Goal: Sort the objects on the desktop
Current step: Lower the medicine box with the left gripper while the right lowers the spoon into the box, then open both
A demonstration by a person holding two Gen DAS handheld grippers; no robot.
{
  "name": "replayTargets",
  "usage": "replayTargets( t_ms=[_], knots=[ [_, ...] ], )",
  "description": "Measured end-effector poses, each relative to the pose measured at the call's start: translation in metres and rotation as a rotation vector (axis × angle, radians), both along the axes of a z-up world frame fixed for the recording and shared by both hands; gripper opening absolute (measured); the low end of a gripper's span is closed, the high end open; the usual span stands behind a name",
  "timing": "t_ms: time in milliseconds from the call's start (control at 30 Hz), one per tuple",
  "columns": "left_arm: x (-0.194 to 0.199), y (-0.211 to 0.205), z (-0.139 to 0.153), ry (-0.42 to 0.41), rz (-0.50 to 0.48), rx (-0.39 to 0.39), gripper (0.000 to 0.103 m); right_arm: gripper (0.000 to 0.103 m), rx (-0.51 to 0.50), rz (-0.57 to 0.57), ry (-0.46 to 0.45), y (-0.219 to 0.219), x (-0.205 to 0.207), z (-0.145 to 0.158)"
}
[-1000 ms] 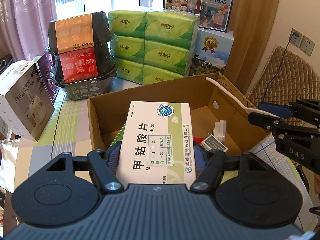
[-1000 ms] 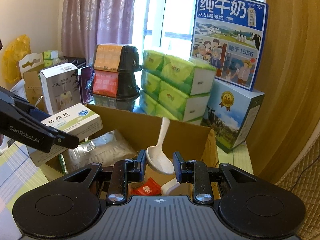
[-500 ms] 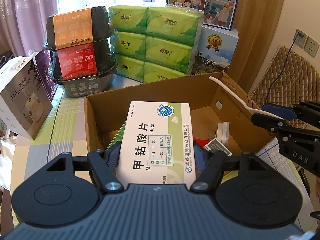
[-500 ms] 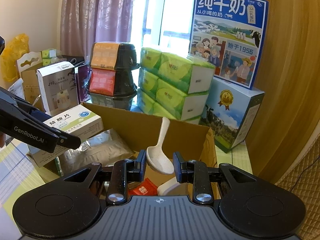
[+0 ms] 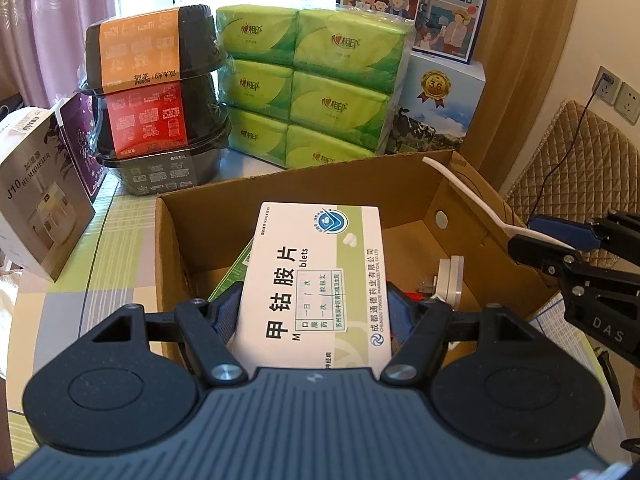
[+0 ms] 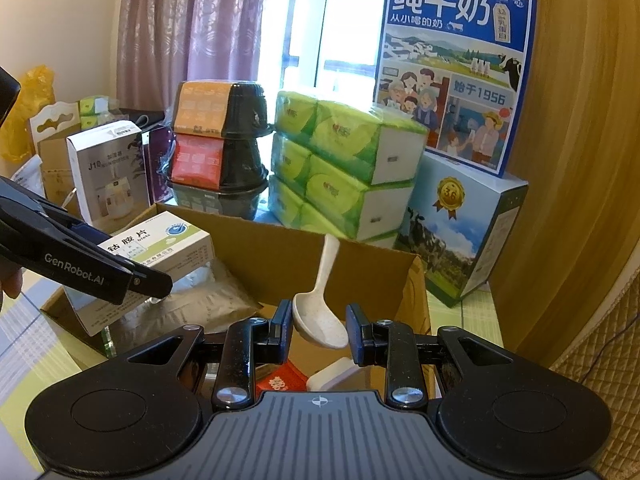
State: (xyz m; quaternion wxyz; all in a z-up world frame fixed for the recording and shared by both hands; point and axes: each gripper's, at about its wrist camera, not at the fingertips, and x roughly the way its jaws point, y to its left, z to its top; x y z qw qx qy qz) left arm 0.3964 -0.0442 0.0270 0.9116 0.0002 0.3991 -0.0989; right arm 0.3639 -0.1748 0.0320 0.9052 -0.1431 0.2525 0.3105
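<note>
Left wrist view: the left gripper (image 5: 316, 312) clamps the pill box (image 5: 316, 280) above the carton (image 5: 280, 188), a little farther back from its near edge than a second ago. The spoon (image 5: 472, 196) slants over the right rim.

Right wrist view: the right gripper (image 6: 318, 330) pinches the spoon's bowl over the carton's right end, barely shifted. Judging by this, both items await release inside.

Ahead of me daylight pours through the window (image 6: 340, 20), a mauve curtain (image 6: 192, 28) hanging left. A tan curtain (image 6: 576, 140) drapes right, near wall sockets (image 5: 618, 94) and a quilted chair (image 5: 576, 168).
</note>
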Motion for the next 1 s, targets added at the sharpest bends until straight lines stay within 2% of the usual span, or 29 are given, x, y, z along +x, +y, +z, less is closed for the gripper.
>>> replayTargets(
  t_ms=[167,500,767,833,867,900,1000],
  knots=[
    [0.003,-0.002,-0.001,-0.029,0.01,0.001,0.068,0.025,0.0,-0.006,0.004,-0.001,0.003,-0.003],
    [-0.002,0.005,-0.003,-0.022,0.011,-0.01,0.068,0.025,0.006,-0.009,0.01,0.002,0.005,-0.006],
    [-0.008,0.007,-0.001,-0.026,0.004,-0.016,0.068,0.025,0.053,-0.01,0.005,0.005,0.011,-0.003],
    [-0.01,0.007,0.0,-0.029,0.004,-0.017,0.068,0.037,0.087,0.001,-0.007,0.004,0.012,-0.002],
    [-0.011,0.008,0.0,-0.03,0.005,-0.018,0.069,0.056,0.102,-0.005,0.005,0.002,0.014,-0.001],
    [-0.012,0.008,0.0,-0.031,0.006,-0.02,0.071,0.061,0.124,-0.01,0.015,-0.001,0.015,0.0],
    [-0.018,0.01,-0.001,-0.038,0.017,-0.032,0.078,0.061,0.132,-0.035,0.024,-0.007,0.015,0.001]
  ],
)
